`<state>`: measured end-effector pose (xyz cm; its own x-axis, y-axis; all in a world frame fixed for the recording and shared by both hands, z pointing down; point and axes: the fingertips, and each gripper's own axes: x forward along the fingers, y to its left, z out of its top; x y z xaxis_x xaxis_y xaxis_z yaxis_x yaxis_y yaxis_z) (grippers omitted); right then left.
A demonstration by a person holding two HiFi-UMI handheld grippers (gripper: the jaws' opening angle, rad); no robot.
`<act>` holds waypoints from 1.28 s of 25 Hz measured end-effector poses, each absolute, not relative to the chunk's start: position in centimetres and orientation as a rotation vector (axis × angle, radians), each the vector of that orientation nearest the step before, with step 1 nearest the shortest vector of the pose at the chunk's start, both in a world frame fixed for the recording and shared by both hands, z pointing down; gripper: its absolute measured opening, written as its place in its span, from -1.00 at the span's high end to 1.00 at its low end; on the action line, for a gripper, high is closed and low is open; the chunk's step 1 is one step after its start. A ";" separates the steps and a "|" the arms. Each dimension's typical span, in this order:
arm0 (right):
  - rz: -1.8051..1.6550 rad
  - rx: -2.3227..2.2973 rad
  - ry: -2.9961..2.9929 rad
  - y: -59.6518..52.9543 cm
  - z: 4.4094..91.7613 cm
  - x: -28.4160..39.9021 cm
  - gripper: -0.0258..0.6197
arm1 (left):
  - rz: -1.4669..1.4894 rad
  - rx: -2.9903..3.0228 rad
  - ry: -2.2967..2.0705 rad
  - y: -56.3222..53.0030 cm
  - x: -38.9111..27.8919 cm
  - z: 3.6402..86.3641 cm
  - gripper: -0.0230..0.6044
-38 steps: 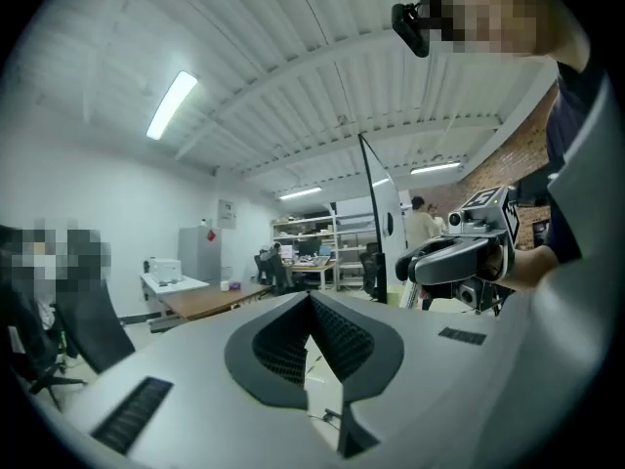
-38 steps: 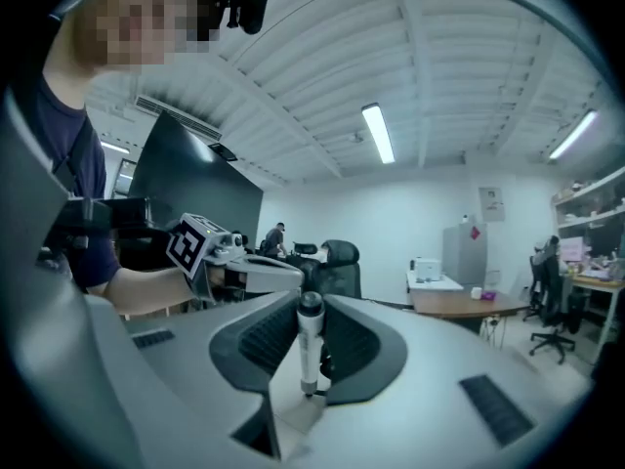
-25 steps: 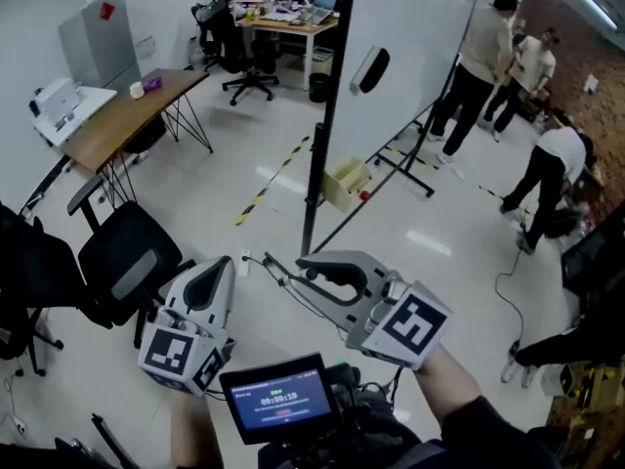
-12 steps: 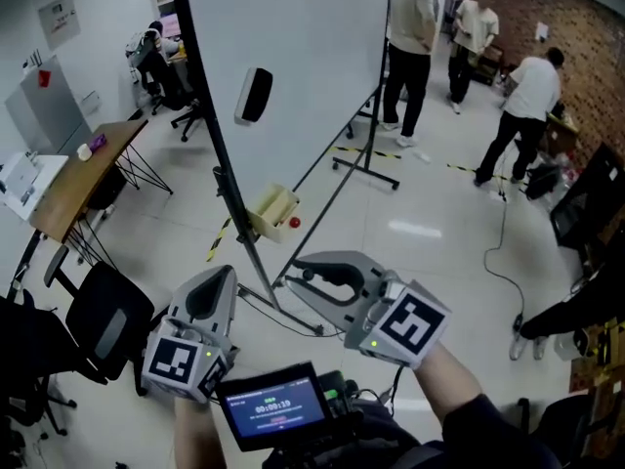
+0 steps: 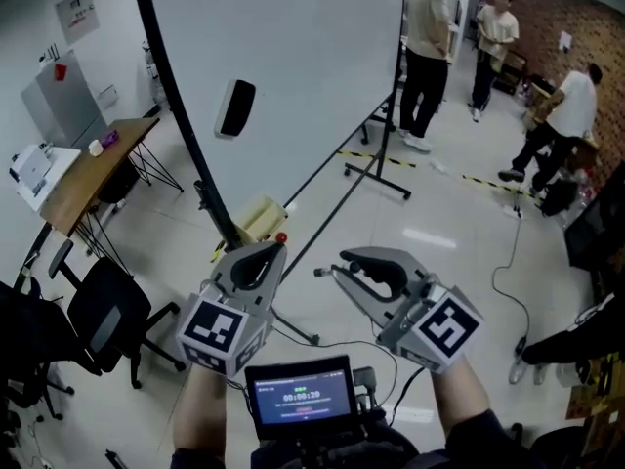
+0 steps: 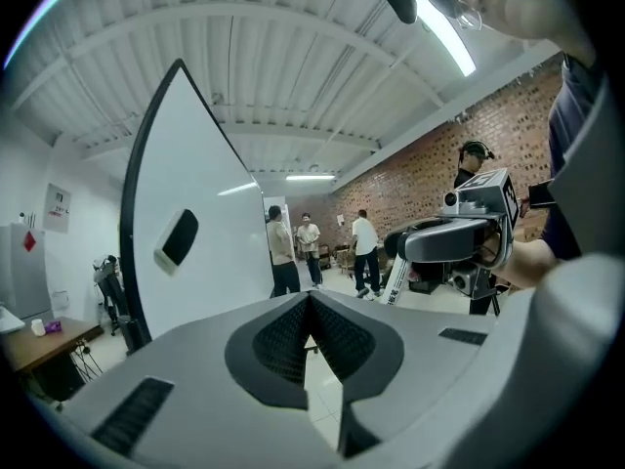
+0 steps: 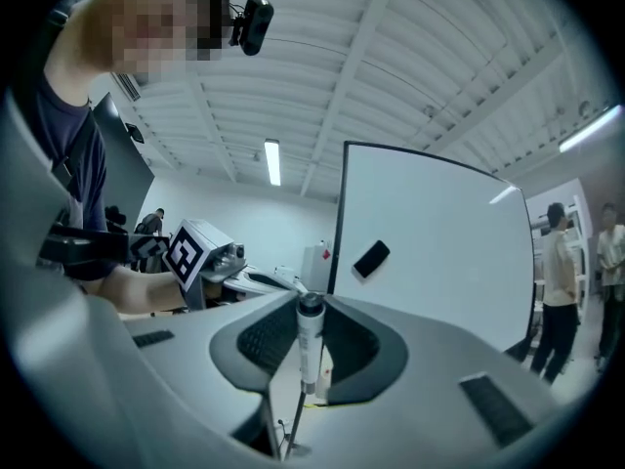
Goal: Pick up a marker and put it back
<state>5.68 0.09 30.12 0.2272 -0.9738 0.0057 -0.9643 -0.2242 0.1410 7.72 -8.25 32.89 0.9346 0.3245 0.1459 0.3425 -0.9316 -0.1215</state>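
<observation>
Nearest the camera, a small screen (image 5: 301, 399) glows at the person's chest. Both hands hold the tools out just above it, side by side and a little apart.

The left tool (image 5: 266, 250) has its jaws brought together, pads meeting at the tips, with nothing between them. The right tool (image 5: 332, 272) is clamped on the marker (image 7: 310, 345). Its pads press on both sides of the white barrel, and the dark end sits up at the jaw tips. In the right gripper view the marker stands upright along the jaws, in the air in front of the whiteboard (image 5: 293, 66) and not touching it.

Below the tools, the whiteboard's dark frame and legs cross the pale floor. A pale tray (image 5: 256, 218) hangs at the board's lower edge, with a small red thing (image 5: 281, 237) at its end. Higher on the white surface sits a dark eraser (image 5: 235, 107), tilted.

To the left, a black office chair (image 5: 107, 306) stands near a wooden counter (image 5: 83, 179) that carries a white cup (image 5: 95, 148) and a white machine (image 5: 31, 167).

Beyond the board, yellow-and-black tape (image 5: 391, 159) lies on the floor. Three people (image 5: 428, 37) stand at the far right by a brick wall (image 5: 576, 8), one of them bending over.
</observation>
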 end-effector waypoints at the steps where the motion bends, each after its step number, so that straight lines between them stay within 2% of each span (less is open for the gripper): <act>1: -0.120 2.379 -1.877 1.2 30.3 6.3 0.63 | -0.203 -2.939 -0.519 -7.3 8.4 33.2 0.93; 6: -0.075 2.450 -1.840 5.4 31.6 9.1 0.63 | -0.320 -2.903 -0.614 -3.2 12.1 34.9 0.93; 16: -0.025 2.553 -1.672 10.1 32.4 13.0 0.63 | -0.307 -2.859 -0.751 2.0 17.8 34.7 0.93; 32: 0.057 2.551 -1.487 6.1 32.8 21.5 0.63 | -0.273 -2.962 -0.954 -1.3 27.3 36.9 0.93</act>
